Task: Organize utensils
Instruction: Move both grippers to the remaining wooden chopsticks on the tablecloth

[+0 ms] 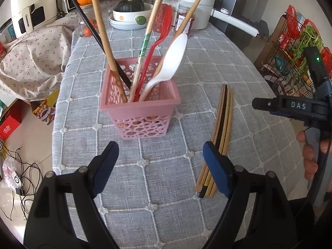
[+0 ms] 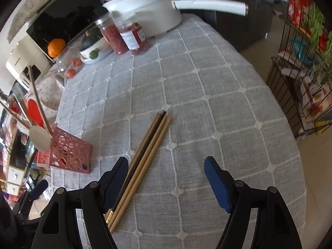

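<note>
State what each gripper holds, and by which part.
Nothing is held. The left gripper and right gripper are both open, and the chopsticks lie loose on the tablecloth.

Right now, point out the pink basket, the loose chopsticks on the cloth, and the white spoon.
pink basket (image 1: 143,122): left wrist view, on its front wall.
loose chopsticks (image 2: 149,145): right wrist view, mid-length of the bundle.
white spoon (image 1: 173,57): left wrist view, on its bowl.

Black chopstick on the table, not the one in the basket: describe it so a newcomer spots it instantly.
On the grey quilted tablecloth, right of the pink basket, a small bundle of chopsticks lies flat. The black chopstick is the one dark stick in it, with tan wooden ones touching it on both sides.
</note>
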`<action>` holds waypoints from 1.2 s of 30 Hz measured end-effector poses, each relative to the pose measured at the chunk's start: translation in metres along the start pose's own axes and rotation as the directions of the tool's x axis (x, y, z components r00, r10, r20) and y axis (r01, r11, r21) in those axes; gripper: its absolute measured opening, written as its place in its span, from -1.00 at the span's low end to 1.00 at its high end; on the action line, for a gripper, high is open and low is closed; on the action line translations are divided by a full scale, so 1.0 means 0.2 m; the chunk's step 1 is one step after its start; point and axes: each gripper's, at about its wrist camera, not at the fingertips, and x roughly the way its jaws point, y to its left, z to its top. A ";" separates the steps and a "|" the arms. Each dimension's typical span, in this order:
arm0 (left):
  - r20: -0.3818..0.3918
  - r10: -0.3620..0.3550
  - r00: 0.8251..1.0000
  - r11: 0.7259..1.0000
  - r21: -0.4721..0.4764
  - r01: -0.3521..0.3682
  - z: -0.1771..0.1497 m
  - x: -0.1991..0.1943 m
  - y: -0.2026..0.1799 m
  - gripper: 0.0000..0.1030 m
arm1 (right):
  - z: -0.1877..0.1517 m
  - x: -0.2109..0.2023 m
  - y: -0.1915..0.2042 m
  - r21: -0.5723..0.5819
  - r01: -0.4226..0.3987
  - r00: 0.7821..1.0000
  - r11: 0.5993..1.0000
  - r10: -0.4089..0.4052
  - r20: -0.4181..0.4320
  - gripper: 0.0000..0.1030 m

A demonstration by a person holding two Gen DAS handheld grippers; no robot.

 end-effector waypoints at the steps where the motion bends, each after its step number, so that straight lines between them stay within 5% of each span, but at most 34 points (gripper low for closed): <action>1: -0.004 -0.002 1.000 1.000 -0.001 0.002 0.00 0.00 0.00 0.62 | 0.00 0.03 0.00 0.007 0.004 1.000 1.000 -0.003 -0.023 0.49; 12: -0.024 -0.016 1.000 1.000 0.010 0.016 -0.01 0.01 -0.03 0.62 | 0.01 0.26 0.09 -0.030 0.094 0.987 0.995 -0.097 -0.129 0.43; 21: -0.026 -0.030 0.999 0.999 0.020 0.031 -0.02 0.00 -0.02 0.62 | 0.00 0.31 0.17 -0.071 0.163 0.977 0.984 -0.171 -0.125 0.21; 25: -0.027 -0.015 1.000 0.999 0.045 0.016 -0.02 0.00 -0.05 0.62 | -0.02 0.32 0.22 -0.157 0.214 0.966 0.964 -0.232 -0.110 -0.08; 30: -0.031 -0.012 0.999 0.995 0.098 0.015 -0.02 0.00 -0.13 0.62 | 0.00 0.29 0.13 -0.131 0.171 0.973 0.977 -0.188 -0.130 -0.80; 36: -0.039 -0.073 0.997 0.980 0.183 0.079 -0.02 0.01 -0.30 0.62 | 0.01 0.19 -0.06 -0.032 0.114 0.986 0.993 -0.117 -0.119 -0.87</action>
